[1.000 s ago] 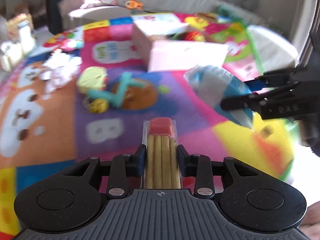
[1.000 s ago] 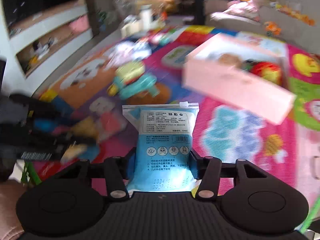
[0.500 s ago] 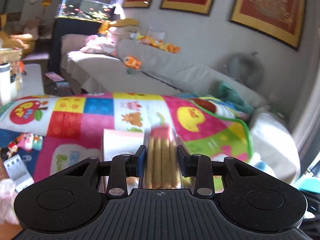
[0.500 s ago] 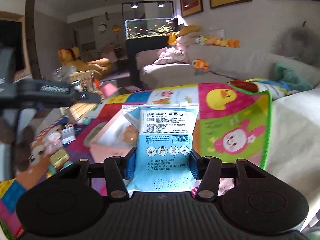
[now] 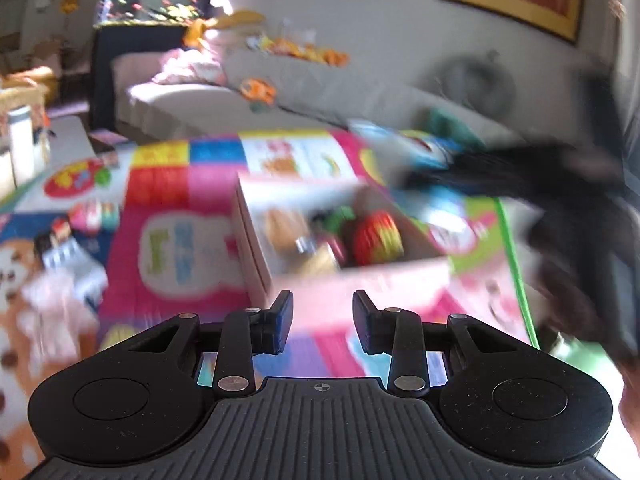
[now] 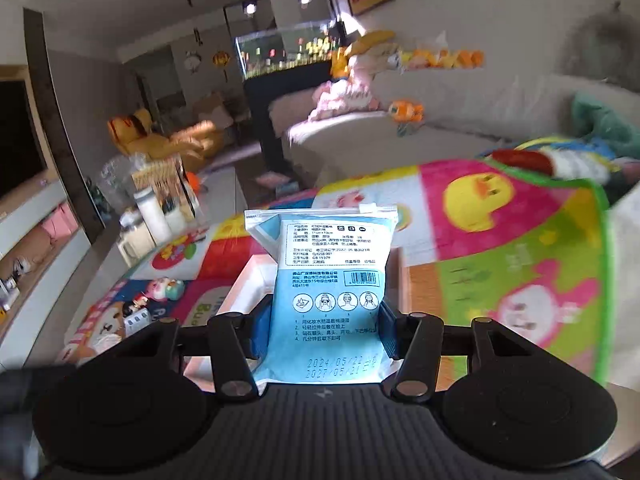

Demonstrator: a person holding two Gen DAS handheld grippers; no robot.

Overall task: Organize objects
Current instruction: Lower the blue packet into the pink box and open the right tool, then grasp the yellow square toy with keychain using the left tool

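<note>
Gone from between the jaws of the left gripper [image 5: 322, 320] is the pack of biscuit sticks with the red cap that it carried a moment ago; its jaws now stand apart with nothing between them, and I cannot pick the pack out for certain in the blur, though the pink box [image 5: 340, 256] lies just ahead of those fingers with toys and snacks heaped inside. My guess is that the sticks went in there, so one item looks settled. Meanwhile the right gripper [image 6: 326, 330] has swung up and over from the mat toward the same spot: it pinches the blue packet [image 6: 324, 300] upright by its lower half, as it did before, and the box's pale rim shows just beyond and below the packet. From the left view that gripper is a dark smear off to the right, above the box's far corner. Releasing the packet over the box seems the natural next step.
</note>
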